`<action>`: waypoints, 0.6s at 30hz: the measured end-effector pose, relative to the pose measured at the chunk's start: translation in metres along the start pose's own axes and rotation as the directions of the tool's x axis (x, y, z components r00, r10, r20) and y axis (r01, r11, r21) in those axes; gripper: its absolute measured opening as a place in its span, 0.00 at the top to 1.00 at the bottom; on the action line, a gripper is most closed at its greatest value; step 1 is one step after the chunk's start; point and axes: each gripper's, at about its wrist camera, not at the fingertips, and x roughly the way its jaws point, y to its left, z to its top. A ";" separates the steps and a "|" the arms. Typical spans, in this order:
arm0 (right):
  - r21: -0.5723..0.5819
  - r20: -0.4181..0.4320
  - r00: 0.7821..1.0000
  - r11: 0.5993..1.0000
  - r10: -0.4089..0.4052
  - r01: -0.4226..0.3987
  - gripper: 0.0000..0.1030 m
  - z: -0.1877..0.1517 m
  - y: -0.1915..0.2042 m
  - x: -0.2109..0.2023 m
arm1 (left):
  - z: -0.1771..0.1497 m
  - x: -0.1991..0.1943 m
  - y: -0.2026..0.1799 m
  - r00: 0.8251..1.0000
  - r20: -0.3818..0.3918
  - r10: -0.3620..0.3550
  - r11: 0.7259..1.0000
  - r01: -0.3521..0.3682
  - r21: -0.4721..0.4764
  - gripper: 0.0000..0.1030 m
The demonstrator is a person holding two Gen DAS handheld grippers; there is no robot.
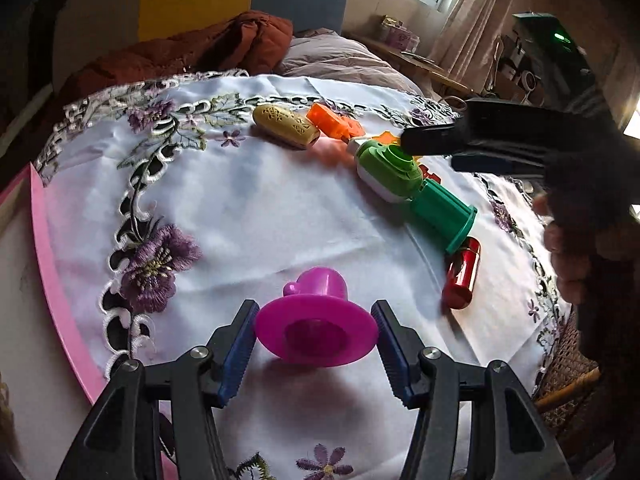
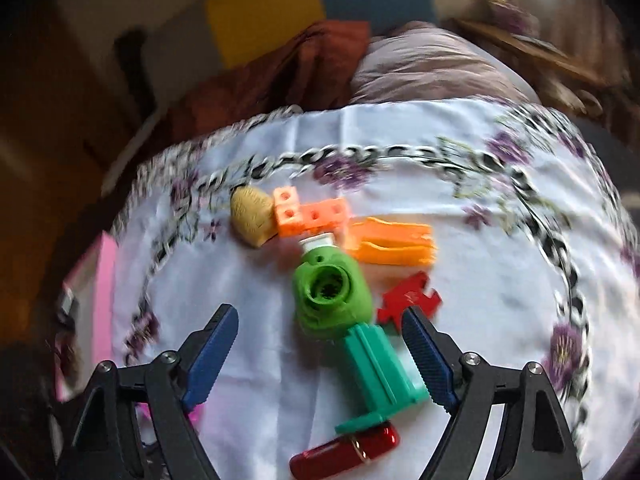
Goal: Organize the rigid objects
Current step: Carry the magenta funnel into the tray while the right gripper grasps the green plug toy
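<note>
**Left wrist view: purple cup between the fingers, a row of toys already lined up**

Left wrist camera looks over a white embroidered tablecloth with purple flowers. Close in front, the left gripper has its blue-padded fingers spread wide on either side of a purple cup lying on its side, wide rim toward the camera. The pads sit just beside the rim; whether they touch it cannot be told.

Farther back, several plastic pieces lie in a curving row, each touching or just beside the next: a tan oval piece, an orange block, a light green round piece, a dark green cylinder and a red capsule.

The right wrist view is blurred. The right gripper hovers above that row, fingers wide and holding nothing, with the dark green cylinder between them. An orange clip and a red flat piece lie to the right of the row.

Most items appear gathered already. The purple cup lies well apart from the row and likely remains to be added.
</note>
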 end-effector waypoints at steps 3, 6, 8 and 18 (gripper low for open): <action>-0.087 -0.047 0.998 0.996 -0.041 0.037 0.18 0.009 0.013 0.019 | -0.004 0.002 0.001 1.000 -0.002 -0.011 1.000 0.011 -0.024 0.43; -0.141 -0.104 0.991 0.987 -0.089 0.074 0.18 0.016 0.019 0.043 | -0.006 0.001 0.001 1.000 0.005 -0.010 1.000 0.010 -0.028 0.43; -0.158 -0.113 0.986 0.982 -0.119 0.100 0.49 0.019 0.019 0.055 | -0.007 0.002 0.003 1.000 0.012 -0.021 0.999 0.021 -0.042 0.43; -0.242 -0.153 0.988 0.969 0.021 -0.058 0.49 -0.021 0.065 0.040 | -0.017 -0.034 0.009 0.997 0.073 -0.017 0.997 0.023 -0.080 0.44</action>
